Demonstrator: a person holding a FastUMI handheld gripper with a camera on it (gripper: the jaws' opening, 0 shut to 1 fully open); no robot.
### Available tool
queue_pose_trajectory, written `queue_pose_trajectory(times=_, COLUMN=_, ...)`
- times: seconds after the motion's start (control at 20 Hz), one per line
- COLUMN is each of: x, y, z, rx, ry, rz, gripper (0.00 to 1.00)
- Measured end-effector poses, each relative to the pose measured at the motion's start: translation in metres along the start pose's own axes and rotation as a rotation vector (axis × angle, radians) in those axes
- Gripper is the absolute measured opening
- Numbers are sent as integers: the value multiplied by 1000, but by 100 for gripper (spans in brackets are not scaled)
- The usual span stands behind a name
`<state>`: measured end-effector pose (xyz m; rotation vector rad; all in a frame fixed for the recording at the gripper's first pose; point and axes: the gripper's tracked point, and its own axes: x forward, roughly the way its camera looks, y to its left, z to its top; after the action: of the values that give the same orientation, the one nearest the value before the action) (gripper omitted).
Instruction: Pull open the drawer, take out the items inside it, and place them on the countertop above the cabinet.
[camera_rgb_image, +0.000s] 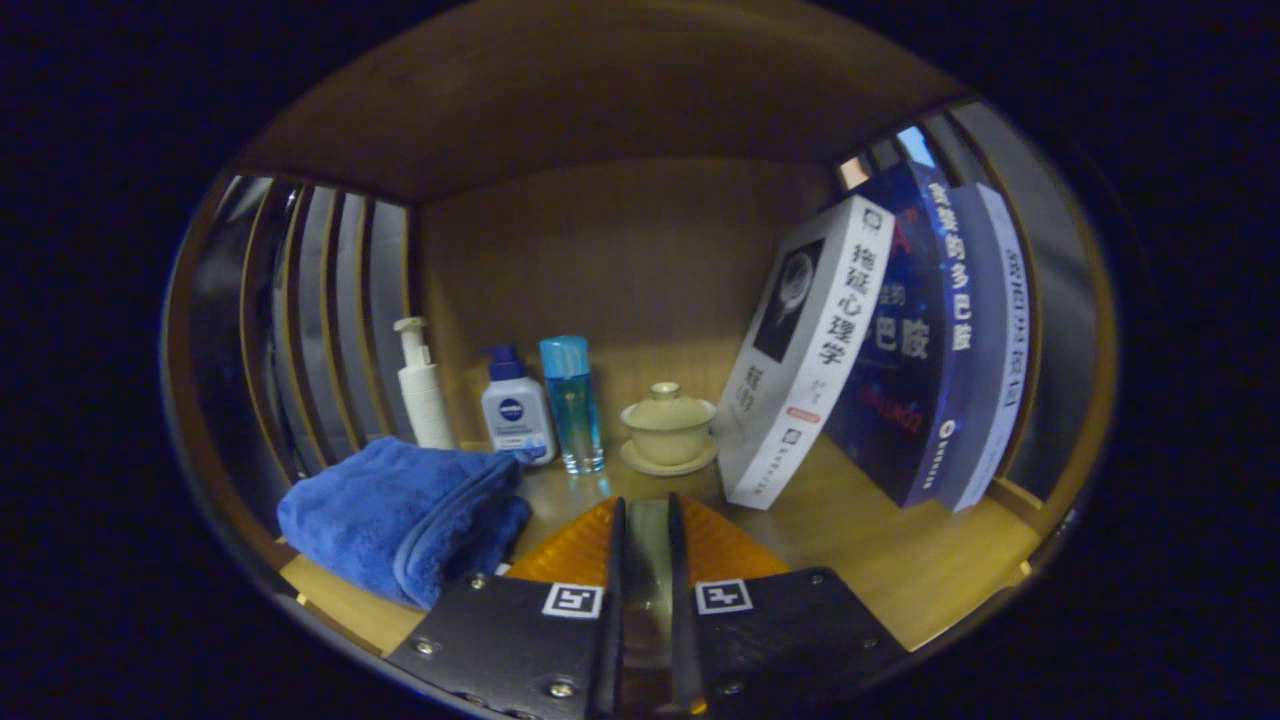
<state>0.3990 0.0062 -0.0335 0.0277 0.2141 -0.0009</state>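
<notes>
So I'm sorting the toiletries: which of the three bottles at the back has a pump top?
The plain white bottle, far side of the blue towel. The blue-capped white one and the clear blue one have plain caps. Gripper fingers nearly closed, empty.

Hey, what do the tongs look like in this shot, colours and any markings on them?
The tongs have two orange fingers with thin dark inner edges and only a narrow gap between them. Behind each finger sits a black plate fastened with small silver screws, and each plate carries a square black-and-white marker tag near the gap. No cables are visible.
</notes>
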Motion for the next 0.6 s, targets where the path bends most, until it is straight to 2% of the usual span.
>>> queue_pose_trajectory(times=0.05, x=-1, y=-2, z=1, rx=-4, ry=-20, rz=-6, gripper=21)
queue_pose_trajectory(times=0.2, x=-19, y=-12, z=22, rx=-53, ry=-85, rz=-54, gripper=58)
queue_pose_trajectory(times=0.35, x=-47, y=-10, z=52, rx=-34, ry=-160, rz=-53, gripper=95)
queue_pose_trajectory(times=0.6, x=-115, y=-7, z=85, rx=-4, ry=-188, rz=-30, gripper=98)
